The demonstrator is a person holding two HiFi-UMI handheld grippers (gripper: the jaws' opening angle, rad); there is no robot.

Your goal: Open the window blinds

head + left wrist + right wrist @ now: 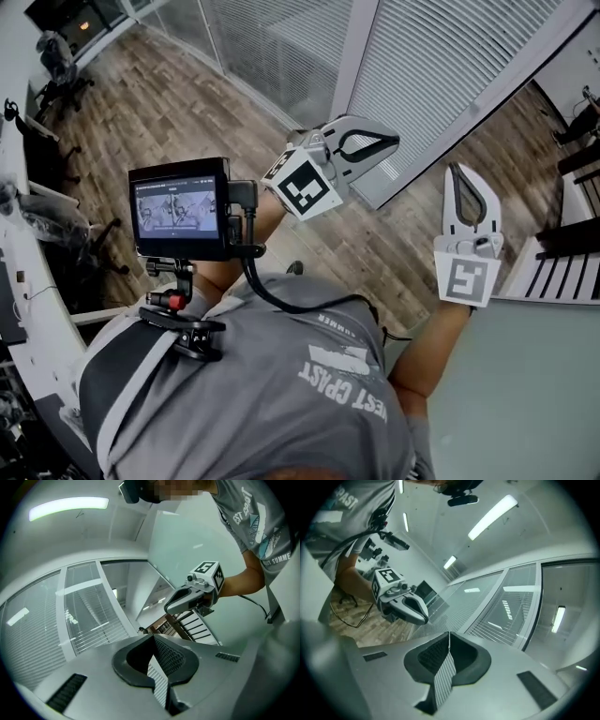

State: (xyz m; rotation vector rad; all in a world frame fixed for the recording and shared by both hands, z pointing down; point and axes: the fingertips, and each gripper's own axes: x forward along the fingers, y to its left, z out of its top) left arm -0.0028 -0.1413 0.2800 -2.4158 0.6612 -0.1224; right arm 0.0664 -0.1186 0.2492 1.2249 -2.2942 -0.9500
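Observation:
The white slatted window blinds (441,66) hang closed behind a white frame, ahead of both grippers. They also show through the glass in the left gripper view as blinds (93,616), and in the right gripper view as blinds (497,616). My left gripper (392,141) is held out level toward the blinds, shut with nothing in it; its jaws meet in its own view (153,637). My right gripper (457,169) is further right, also shut and empty, jaws together (449,634). Neither touches the blinds. No cord or wand shows.
A small monitor (180,208) on a chest mount sits in front of the person. The wood floor (187,103) runs to the windows. A white slatted rack (562,277) and a pale wall (525,394) stand at the right; office chairs (61,66) at the far left.

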